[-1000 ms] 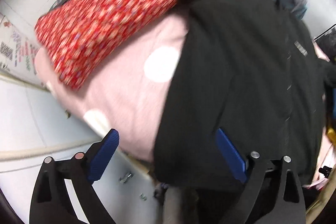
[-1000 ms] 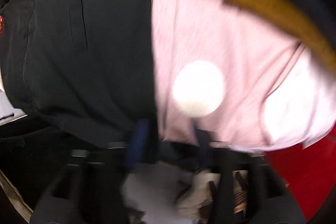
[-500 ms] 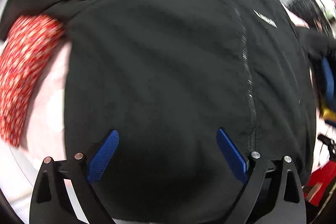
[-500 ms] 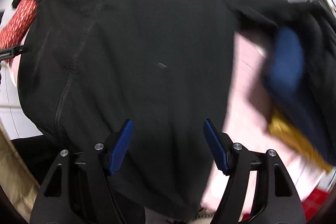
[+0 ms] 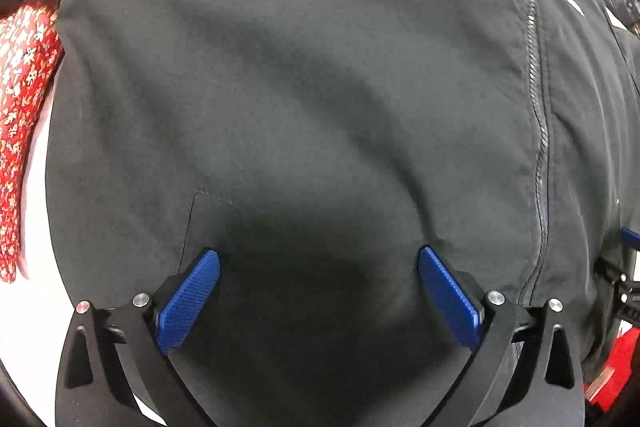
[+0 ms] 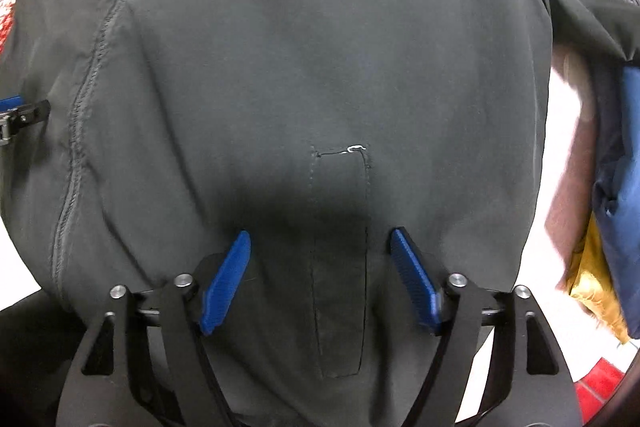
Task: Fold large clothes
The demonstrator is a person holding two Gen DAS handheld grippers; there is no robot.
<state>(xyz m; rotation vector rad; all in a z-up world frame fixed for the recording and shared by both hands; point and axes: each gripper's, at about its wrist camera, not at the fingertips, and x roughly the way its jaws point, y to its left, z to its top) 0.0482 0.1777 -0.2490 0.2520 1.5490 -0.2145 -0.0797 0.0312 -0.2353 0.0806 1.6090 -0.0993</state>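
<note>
Folding is barely getting started: the black jacket is lying spread, unfolded

The black jacket (image 5: pixel 320 87) is lying opened out and zipped, filling both wrist views, over pale pink bedding (image 6: pixel 568 195), with its zip (image 5: pixel 536 107) running down the garment and a sleeve (image 6: pixel 580 7) trailing off to the side. Both left tongs (image 5: pixel 318 267) and right tongs (image 6: pixel 320 247) are hovering directly above the cloth, jaws spread apart and having just been opening wider, with cloth lying under the gap and no pad pinching it. No fold is showing yet, so by my reading the sleeves and body are all still waiting to be folded. A red floral cloth (image 5: pixel 20 131) and a blue and mustard bundle (image 6: pixel 608 211) are lying at the edges
</note>
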